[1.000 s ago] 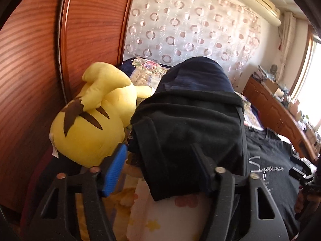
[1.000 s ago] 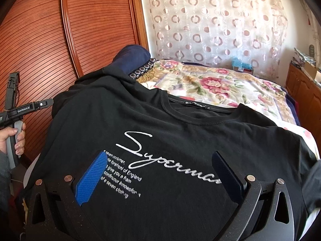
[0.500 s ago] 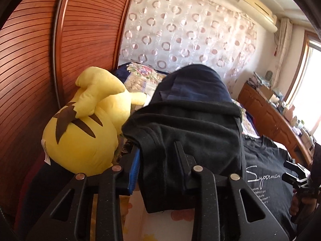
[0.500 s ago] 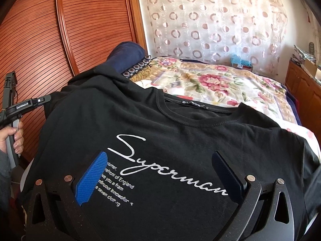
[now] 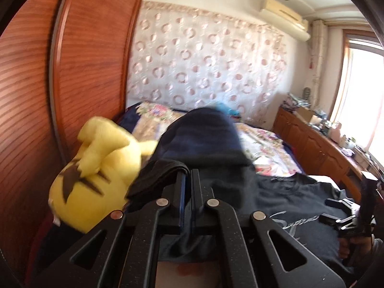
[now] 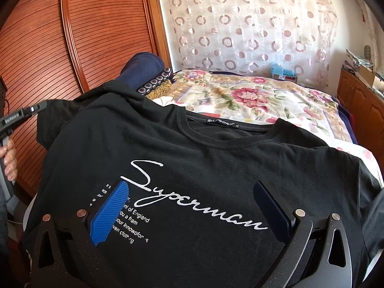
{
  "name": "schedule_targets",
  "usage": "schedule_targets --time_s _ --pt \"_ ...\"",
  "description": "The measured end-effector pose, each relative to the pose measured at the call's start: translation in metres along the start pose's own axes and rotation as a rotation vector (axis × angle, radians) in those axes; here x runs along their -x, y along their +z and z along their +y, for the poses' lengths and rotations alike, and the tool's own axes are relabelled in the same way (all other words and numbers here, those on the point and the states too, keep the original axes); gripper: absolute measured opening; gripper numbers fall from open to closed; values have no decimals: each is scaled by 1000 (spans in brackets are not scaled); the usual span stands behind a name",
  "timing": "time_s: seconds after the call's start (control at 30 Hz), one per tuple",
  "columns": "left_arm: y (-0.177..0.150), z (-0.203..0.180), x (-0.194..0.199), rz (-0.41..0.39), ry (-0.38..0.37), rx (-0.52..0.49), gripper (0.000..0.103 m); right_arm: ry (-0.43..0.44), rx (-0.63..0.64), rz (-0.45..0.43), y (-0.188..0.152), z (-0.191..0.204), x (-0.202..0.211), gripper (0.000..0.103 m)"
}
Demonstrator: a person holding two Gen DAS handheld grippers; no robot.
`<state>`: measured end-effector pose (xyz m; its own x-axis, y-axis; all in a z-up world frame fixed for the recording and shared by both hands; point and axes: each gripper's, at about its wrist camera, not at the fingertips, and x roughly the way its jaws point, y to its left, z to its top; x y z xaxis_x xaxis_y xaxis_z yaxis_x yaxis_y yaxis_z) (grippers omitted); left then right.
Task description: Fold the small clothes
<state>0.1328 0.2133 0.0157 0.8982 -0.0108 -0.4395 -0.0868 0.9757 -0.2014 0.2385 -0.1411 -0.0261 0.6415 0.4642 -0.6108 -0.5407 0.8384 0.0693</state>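
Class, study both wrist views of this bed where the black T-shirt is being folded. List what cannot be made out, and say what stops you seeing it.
- Left wrist view: whether the left gripper pinches the T-shirt sleeve; motion blur and the fingers hide it.
- Right wrist view: small print on the black T-shirt, partly behind the right gripper's blue pad.
- Right wrist view: neck label, too small.

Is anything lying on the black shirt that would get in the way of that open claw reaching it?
Nothing visible does. The black T-shirt lies bare under the open right gripper. The left gripper has just closed on the shirt's sleeve, off to the side.
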Motion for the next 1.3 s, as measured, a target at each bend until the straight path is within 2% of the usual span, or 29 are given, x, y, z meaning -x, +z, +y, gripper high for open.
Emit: schedule_targets --time_s 0.2,0.37,0.5,0.57,0.6,0.73,0.77,0.83,0.9,0.97,1.07,1.17,1.3 --pt "17 -56 -20 7 -146 -60 4 -17 -18 -27 -2 -5 9 103" --pt "3 -114 -41 95 -288 -144 4 -53 -50 -45 -9 -16 23 103" --pt "-17 -144 -47 186 -348 -182 4 -79 -74 -49 -15 -24 30 103" --pt "-25 -152 -48 224 -330 -207 8 -86 -87 -46 -17 -25 33 103" --pt "-29 -153 -48 237 -314 -217 14 -88 -91 -45 -18 -24 34 103" --pt "-32 -140 -39 235 -275 -205 29 -90 -92 -40 -15 -17 32 103" --pt "-32 -137 -38 231 -262 -196 37 -87 -89 -37 -14 -14 31 103" --pt "-32 -122 -36 222 -235 -180 42 -70 -81 -31 -8 -14 29 103" --pt "-32 -114 -35 218 -210 -167 59 -38 -65 -23 -3 -9 24 99" --pt "-31 -104 -36 213 -173 -155 67 9 -45 -10 2 -2 18 95" --pt "-31 -90 -30 196 -125 -152 74 81 -7 16 11 17 3 84" --pt "-30 -80 -25 177 -97 -144 76 152 28 57 18 38 -18 74" --pt "-27 -65 -19 157 -48 -131 76 258 62 108 26 68 -43 69"
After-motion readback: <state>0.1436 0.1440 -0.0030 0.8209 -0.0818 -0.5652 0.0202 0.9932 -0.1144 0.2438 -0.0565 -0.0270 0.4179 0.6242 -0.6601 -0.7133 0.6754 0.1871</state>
